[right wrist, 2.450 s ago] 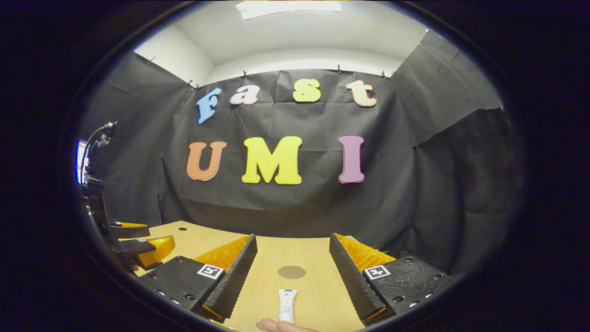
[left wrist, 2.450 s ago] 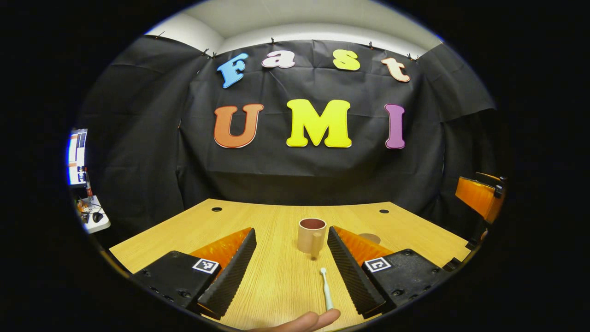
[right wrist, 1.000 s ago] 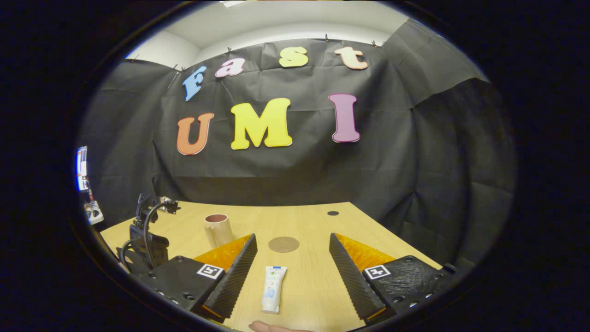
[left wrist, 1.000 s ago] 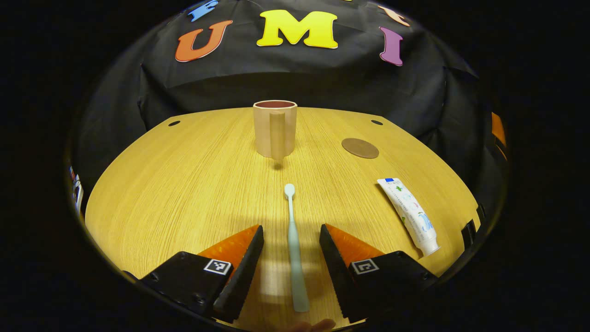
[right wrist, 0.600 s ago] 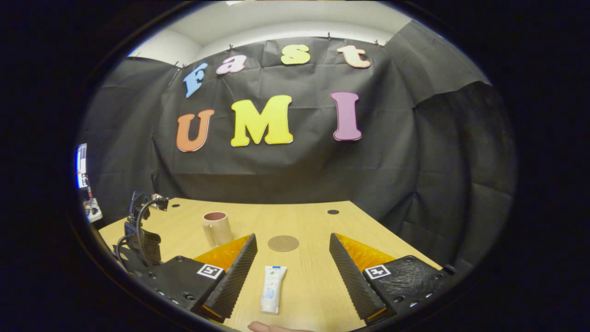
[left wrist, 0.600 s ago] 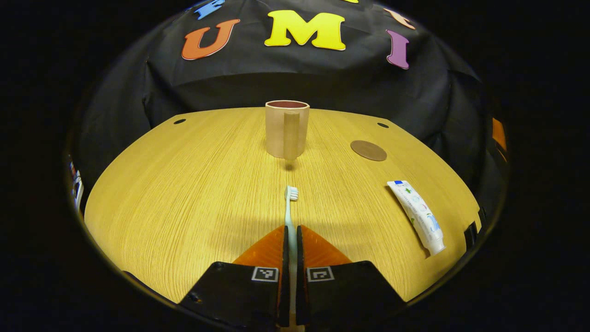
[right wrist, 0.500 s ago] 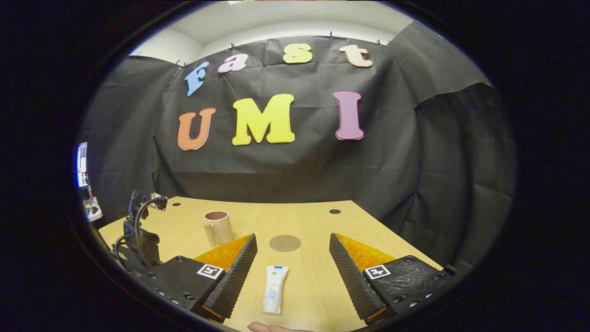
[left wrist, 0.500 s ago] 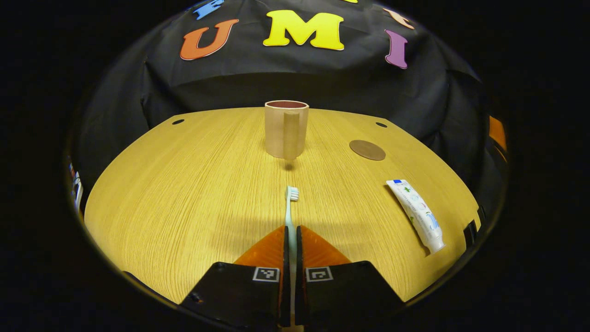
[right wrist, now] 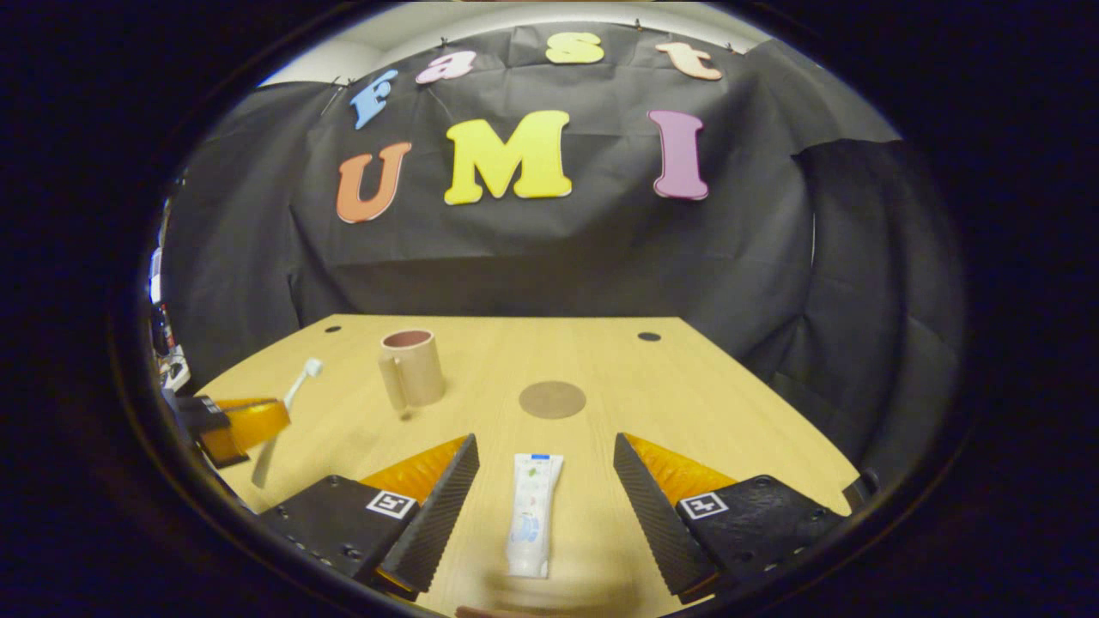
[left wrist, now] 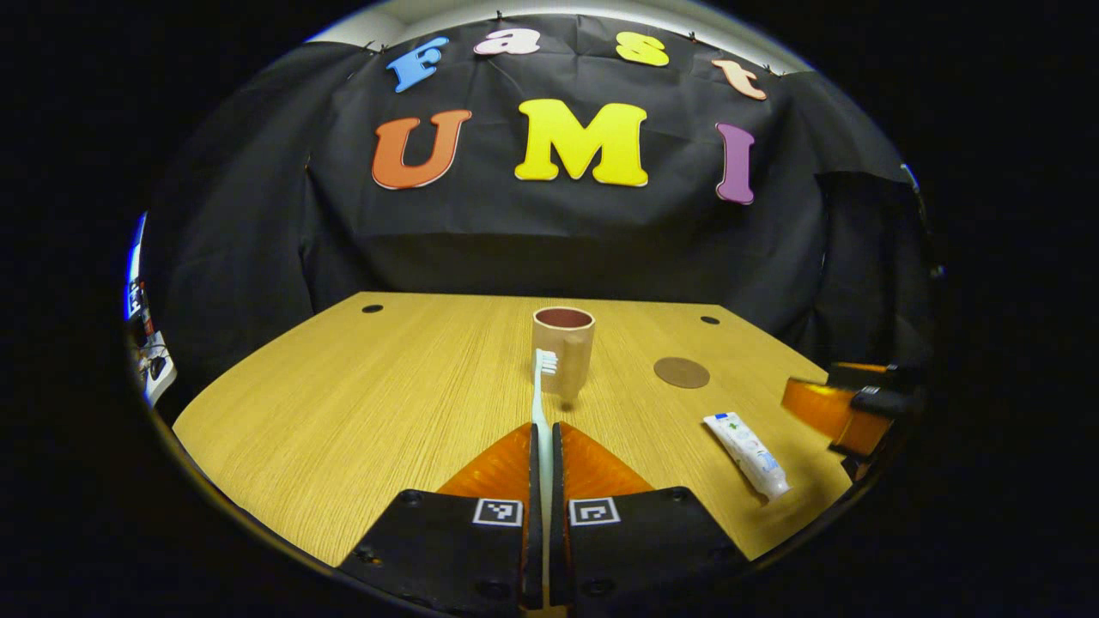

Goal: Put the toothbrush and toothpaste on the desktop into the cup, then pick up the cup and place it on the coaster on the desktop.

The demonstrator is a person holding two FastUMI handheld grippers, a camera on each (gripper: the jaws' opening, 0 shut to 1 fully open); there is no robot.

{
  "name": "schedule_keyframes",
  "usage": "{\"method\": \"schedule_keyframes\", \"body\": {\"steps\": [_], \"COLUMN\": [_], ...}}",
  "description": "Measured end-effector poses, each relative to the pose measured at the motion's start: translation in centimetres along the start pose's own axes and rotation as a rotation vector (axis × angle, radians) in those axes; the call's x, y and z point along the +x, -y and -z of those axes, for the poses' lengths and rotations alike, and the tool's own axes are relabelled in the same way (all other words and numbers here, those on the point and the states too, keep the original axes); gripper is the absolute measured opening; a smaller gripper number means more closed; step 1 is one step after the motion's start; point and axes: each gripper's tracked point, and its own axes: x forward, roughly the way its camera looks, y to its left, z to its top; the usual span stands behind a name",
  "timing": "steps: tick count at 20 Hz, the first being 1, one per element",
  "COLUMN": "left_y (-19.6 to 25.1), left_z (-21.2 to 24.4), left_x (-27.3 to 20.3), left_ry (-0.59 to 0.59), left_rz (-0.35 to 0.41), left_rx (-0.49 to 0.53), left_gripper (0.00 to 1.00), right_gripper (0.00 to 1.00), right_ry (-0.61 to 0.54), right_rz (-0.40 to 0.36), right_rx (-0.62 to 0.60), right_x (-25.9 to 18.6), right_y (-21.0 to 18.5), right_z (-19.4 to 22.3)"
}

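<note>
My left gripper (left wrist: 543,429) is shut on the pale toothbrush (left wrist: 540,395), whose bristled head points at the beige cup (left wrist: 563,348) just ahead. In the right gripper view the left gripper (right wrist: 240,425) holds the toothbrush (right wrist: 288,403) tilted, above the table. My right gripper (right wrist: 544,446) is open, one finger on each side of the white toothpaste tube (right wrist: 532,511), which lies flat on the table. The cup (right wrist: 410,367) stands upright, its handle toward me. The round brown coaster (right wrist: 552,400) lies bare, right of the cup. The toothpaste (left wrist: 745,442) and coaster (left wrist: 681,372) sit at the right.
The wooden table (left wrist: 361,403) has two small cable holes (left wrist: 372,307) near its far edge. Black cloth closes the back and sides. The right gripper (left wrist: 837,410) hangs over the table's right edge. Some clutter (left wrist: 146,369) stands beyond the left edge.
My left gripper shut on the toothbrush and raised it off the table toward the cup. My right gripper tilted down and came closer over the toothpaste.
</note>
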Motion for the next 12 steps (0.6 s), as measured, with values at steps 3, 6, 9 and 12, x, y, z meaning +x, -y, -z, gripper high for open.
{"method": "schedule_keyframes", "body": {"steps": [3, 6, 9, 12], "left_y": [-0.1, -0.4, -0.5, -0.5], "left_z": [-2.7, -4.2, -4.6, -4.4], "left_x": [-1.5, -2.4, -2.5, -2.3], "left_ry": [0.103, 0.16, 0.167, 0.149], "left_rz": [-0.009, -0.017, -0.015, -0.011], "left_rx": [-0.007, 0.004, 0.005, -0.002], "left_gripper": [0.06, 0.06, 0.05, 0.06], "right_gripper": [0.96, 0.91, 0.82, 0.66], "right_ry": [-0.109, -0.218, -0.277, -0.323], "right_rz": [-0.002, 0.008, -0.019, -0.01], "right_rx": [0.028, 0.032, 0.049, 0.03], "right_x": [1.5, 2.4, 2.7, 2.9], "right_y": [-0.1, -0.1, -0.7, -0.4], "right_z": [3.1, 6.0, 7.0, 8.5]}}
